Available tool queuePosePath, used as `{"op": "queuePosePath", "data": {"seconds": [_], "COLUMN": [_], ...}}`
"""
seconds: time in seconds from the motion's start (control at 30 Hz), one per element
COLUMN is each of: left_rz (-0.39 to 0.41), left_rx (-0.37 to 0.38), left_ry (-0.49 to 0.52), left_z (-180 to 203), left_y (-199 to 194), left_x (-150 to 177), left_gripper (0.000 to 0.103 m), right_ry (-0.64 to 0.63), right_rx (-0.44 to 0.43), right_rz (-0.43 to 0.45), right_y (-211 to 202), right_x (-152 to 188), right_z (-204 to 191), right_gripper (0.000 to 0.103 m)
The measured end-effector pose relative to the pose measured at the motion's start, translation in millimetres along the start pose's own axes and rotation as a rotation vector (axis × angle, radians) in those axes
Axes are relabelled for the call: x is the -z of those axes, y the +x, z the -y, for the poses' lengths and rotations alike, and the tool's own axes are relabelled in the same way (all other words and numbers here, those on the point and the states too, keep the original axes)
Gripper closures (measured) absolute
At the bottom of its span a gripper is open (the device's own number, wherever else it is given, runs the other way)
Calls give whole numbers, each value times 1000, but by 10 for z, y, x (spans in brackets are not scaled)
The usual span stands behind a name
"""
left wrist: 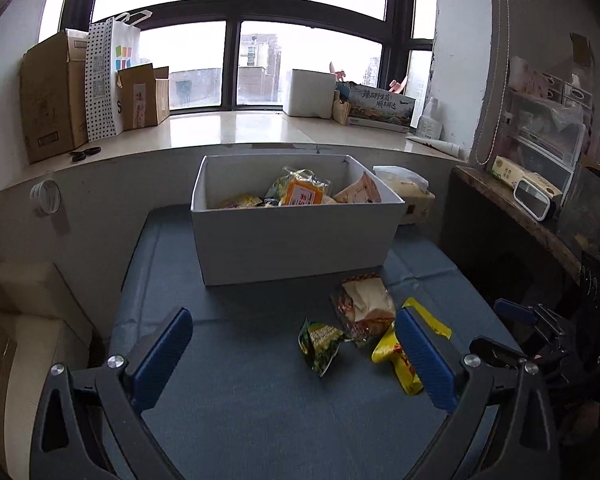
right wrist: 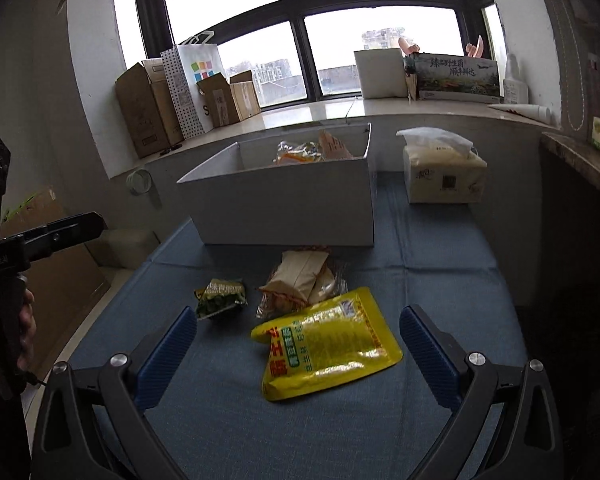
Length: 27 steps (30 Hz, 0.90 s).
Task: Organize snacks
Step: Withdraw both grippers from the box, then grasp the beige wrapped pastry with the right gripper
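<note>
A white box (left wrist: 292, 240) (right wrist: 284, 196) stands at the far side of the blue cloth and holds several snack packs (left wrist: 302, 194). Three packs lie in front of it: a green one (left wrist: 320, 344) (right wrist: 220, 298), a clear bag of beige snacks (left wrist: 366, 308) (right wrist: 300, 280) and a yellow pouch (left wrist: 400, 364) (right wrist: 328, 344). My left gripper (left wrist: 296, 344) is open and empty, left of and above the packs. My right gripper (right wrist: 298, 340) is open and empty, its jaws on either side of the yellow pouch, above it.
A tissue pack (right wrist: 444, 176) (left wrist: 408, 192) sits right of the box. The windowsill behind holds cardboard boxes (left wrist: 52, 96), a paper bag (right wrist: 192, 84) and a white box (right wrist: 380, 74). A dark shelf (left wrist: 512, 208) stands at the right. The right gripper shows at the left wrist view's right edge (left wrist: 540, 328).
</note>
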<state>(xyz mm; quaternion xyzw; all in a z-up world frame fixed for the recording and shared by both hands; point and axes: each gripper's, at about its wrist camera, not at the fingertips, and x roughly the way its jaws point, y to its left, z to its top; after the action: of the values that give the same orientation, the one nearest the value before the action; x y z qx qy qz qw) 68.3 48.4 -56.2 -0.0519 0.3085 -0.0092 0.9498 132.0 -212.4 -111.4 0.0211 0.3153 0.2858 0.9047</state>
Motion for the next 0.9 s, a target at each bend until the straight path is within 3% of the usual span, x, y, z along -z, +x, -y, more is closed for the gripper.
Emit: {"op": "queuePosePath", "data": {"seconds": [0.23,0.57,0.67,0.9], "left_rz": [-47,-88,-87,-101], "left_rx": [-35,-38,-33,-30], "left_ry": [-57,-88,-78,-62], "left_z": [-175,-269,-249,-196], "left_y": [65,147,150,216], "left_x": [300,455,468,484], "left_gripper": [0,0,0,0], "right_ry": [3,-33,-49,-17], "right_rx": [30,64,109,140], "right_rz": [-101,-119,-117,-170], "right_y": [401,854,1006,1363], "right_x": [87,-225,-319,-431], "right_z": [-90,-253,-285,-189], "right_gripper": [0,0,0,0]}}
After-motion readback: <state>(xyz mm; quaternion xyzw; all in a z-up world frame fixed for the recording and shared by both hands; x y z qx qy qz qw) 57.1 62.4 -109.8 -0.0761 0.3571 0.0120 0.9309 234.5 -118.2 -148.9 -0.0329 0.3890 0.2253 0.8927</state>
